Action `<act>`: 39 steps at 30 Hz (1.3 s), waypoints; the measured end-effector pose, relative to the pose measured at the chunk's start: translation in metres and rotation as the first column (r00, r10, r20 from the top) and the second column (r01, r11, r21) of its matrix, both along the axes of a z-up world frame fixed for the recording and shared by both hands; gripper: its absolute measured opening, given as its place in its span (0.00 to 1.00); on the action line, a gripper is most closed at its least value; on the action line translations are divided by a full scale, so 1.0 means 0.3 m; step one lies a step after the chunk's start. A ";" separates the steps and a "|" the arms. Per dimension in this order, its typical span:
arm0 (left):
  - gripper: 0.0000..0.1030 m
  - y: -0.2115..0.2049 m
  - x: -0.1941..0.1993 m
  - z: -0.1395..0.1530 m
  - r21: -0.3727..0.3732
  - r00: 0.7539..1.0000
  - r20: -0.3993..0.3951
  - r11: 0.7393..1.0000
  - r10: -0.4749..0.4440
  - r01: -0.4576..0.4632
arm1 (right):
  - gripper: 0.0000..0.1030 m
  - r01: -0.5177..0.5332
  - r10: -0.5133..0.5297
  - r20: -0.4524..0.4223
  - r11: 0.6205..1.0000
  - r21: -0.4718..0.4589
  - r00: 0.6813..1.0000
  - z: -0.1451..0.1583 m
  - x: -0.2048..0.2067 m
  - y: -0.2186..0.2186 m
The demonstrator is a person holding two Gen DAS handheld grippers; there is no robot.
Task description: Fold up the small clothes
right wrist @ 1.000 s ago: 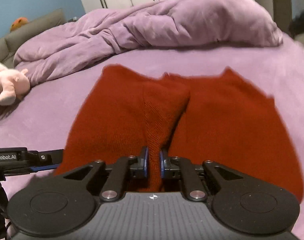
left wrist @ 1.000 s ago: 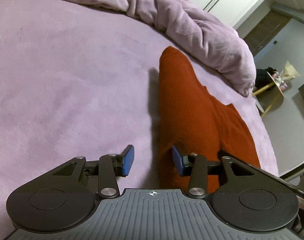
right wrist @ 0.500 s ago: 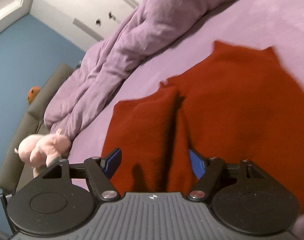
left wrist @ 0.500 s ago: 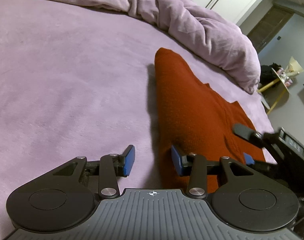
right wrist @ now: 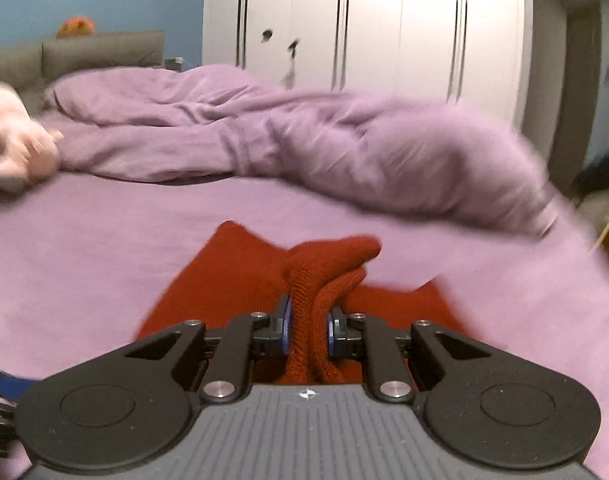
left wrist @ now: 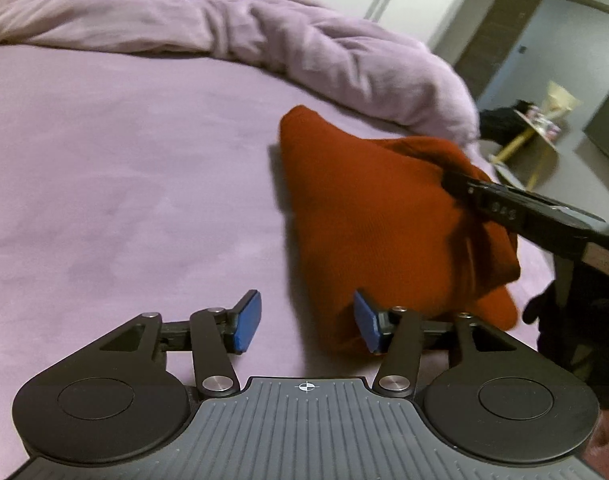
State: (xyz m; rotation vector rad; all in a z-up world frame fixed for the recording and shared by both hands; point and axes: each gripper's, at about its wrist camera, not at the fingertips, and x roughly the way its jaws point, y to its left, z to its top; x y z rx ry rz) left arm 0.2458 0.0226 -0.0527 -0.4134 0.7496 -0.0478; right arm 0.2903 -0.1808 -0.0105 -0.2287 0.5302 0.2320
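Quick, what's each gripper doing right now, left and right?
Left gripper: open, jaws just widened, holding nothing; sweater edge lies by one pad.
Right gripper: just closed, shut on a bunched sweater fold.

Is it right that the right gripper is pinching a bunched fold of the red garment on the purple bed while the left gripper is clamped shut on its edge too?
Not quite. The left gripper is open, its pads apart with the red garment's edge only beside one pad, as the left wrist view shows; its jaws have just been opening. The right gripper does pinch a bunched fold on the purple bed.
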 end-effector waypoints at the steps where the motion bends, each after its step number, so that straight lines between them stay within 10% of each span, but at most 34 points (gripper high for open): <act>1: 0.57 -0.016 0.012 -0.004 0.003 1.000 -0.010 1.000 -0.007 0.007 | 0.15 0.022 -0.022 0.016 0.999 -0.023 1.000 0.003 -0.008 -0.021; 9: 0.64 -0.135 0.073 -0.059 -0.006 0.994 -0.074 0.996 -0.086 0.086 | 0.15 0.174 -0.182 -0.063 0.978 -0.115 0.981 -0.145 0.042 -0.235; 14: 0.60 -0.173 0.090 -0.094 0.030 0.985 -0.130 0.992 -0.116 0.121 | 0.21 0.203 -0.185 -0.156 0.973 0.110 0.970 -0.126 0.061 -0.333; 18: 0.60 -0.166 0.097 -0.099 0.021 0.989 -0.121 0.995 -0.090 0.093 | 0.62 0.196 -0.121 -0.241 0.927 0.321 0.963 -0.113 -0.003 -0.413; 23: 0.63 -0.204 0.110 -0.105 0.061 0.992 -0.105 0.995 -0.072 0.079 | 0.56 0.224 -0.102 -0.304 0.889 0.399 0.947 -0.182 -0.046 -0.445; 26: 0.65 -0.229 0.122 -0.099 0.101 0.993 -0.102 0.992 -0.065 0.075 | 0.17 0.206 -0.101 -0.264 0.890 0.407 0.959 -0.159 -0.031 -0.420; 31: 0.65 -0.213 0.130 -0.096 0.076 0.993 -0.113 0.996 -0.031 0.040 | 0.14 0.169 -0.159 -0.058 0.947 0.273 0.986 -0.040 -0.079 -0.350; 35: 0.62 -0.170 0.122 -0.100 0.014 0.993 -0.116 1.000 0.001 0.001 | 0.15 0.278 -0.229 -0.232 0.938 0.206 0.945 -0.169 -0.017 -0.405; 39: 0.62 -0.112 0.082 -0.066 -0.022 0.990 -0.141 1.000 -0.009 0.006 | 0.32 0.315 -0.258 -0.227 0.908 0.274 0.939 -0.149 -0.047 -0.460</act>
